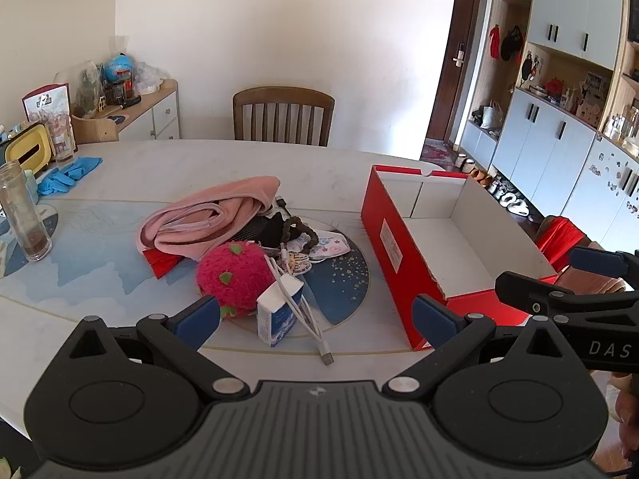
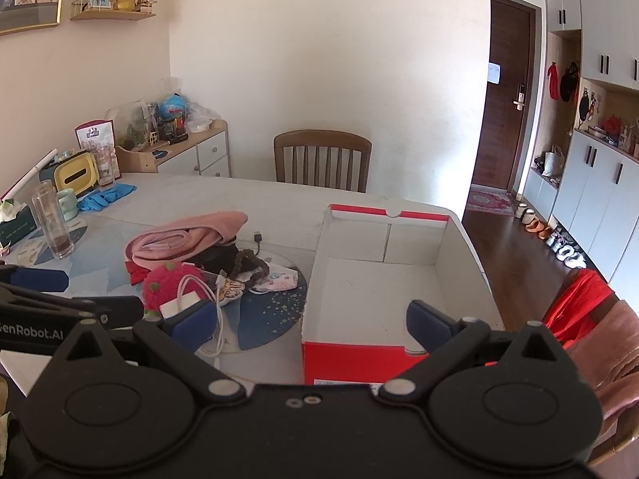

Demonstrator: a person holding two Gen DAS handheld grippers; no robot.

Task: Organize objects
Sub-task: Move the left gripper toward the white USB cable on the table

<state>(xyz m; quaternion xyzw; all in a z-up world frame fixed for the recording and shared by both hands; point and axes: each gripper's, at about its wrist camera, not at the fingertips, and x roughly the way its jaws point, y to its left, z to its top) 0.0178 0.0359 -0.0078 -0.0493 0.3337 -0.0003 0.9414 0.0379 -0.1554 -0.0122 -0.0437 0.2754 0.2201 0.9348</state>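
A pile of loose things lies mid-table: a pink cloth (image 1: 207, 211), a pink strawberry plush (image 1: 233, 273), a small white-and-blue carton (image 1: 277, 311), a white cable (image 1: 307, 319), a bead bracelet (image 1: 299, 229) and a patterned face mask (image 1: 329, 245). To the right of the pile stands an open red box (image 1: 403, 259) with a bare white inside (image 2: 371, 291). My left gripper (image 1: 315, 317) hovers open just in front of the carton and plush, nothing between its fingers. My right gripper (image 2: 311, 325) is open too, over the near end of the box.
A tall glass jar (image 1: 24, 215), blue gloves (image 1: 68, 173) and a yellow tissue holder (image 1: 30, 151) sit at the table's left. A wooden chair (image 1: 283, 115) stands at the far edge. A chair draped with red and pink cloth (image 2: 591, 327) is at the right.
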